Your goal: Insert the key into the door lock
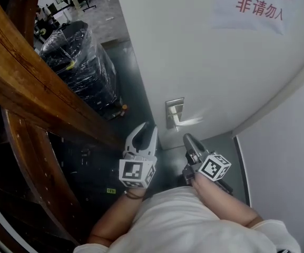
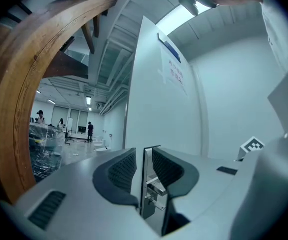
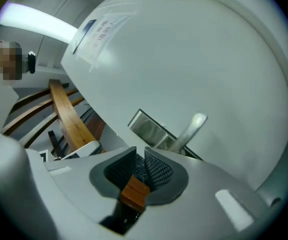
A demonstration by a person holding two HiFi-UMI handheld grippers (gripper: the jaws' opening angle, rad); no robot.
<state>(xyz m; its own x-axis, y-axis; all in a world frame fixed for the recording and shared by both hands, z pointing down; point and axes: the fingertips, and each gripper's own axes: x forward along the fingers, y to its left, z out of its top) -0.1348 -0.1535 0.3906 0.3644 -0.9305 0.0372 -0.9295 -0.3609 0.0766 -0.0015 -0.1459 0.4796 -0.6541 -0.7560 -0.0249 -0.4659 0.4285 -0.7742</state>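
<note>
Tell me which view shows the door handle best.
Right gripper view: door handle is large, its lever clear above the jaws. Head view shows it small and glare-washed; left gripper view shows it tiny, through the gap between its jaws.

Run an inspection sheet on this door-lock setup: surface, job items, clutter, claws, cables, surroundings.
Surface: white door, paper notice up high.
Job's things: lock plate with lever handle; brown-headed key.
Clutter: film-wrapped black stack on floor.
Claws: left claw open, empty; right claw shut on key, short of lock plate.
Cables: nothing seen.
Surroundings: curved wooden rail at left; people far off.
</note>
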